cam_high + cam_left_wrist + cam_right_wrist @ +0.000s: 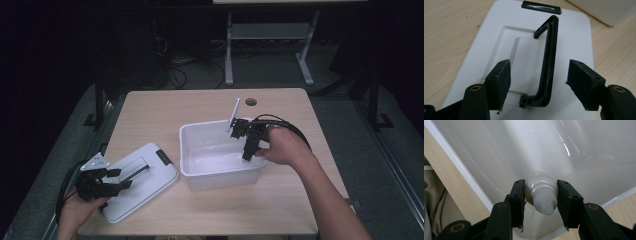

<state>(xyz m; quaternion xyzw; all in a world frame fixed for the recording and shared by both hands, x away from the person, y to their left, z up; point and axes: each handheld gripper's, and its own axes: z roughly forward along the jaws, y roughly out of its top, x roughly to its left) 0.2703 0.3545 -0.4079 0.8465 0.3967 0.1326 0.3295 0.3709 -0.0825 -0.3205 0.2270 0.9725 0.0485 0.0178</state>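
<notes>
A white squeeze bottle (541,195) with a ribbed cap sits between the pads of my right gripper (541,182), cap end toward the camera, and the gripper is shut on it. That gripper (248,156) points down inside the white plastic bin (220,172) at its right wall. The bin's white lid (145,185) lies flat at the table's front left with its black handle (135,172) raised. My left gripper (122,178) hovers over the lid, open. Its jaws straddle the black handle (550,57) without touching it.
A thin white strip (234,114) stands up by the bin's far rim; I cannot tell what it is. Black latches (541,6) sit on the lid's edge. A cable hole (251,102) is in the wooden table (165,110) behind the bin.
</notes>
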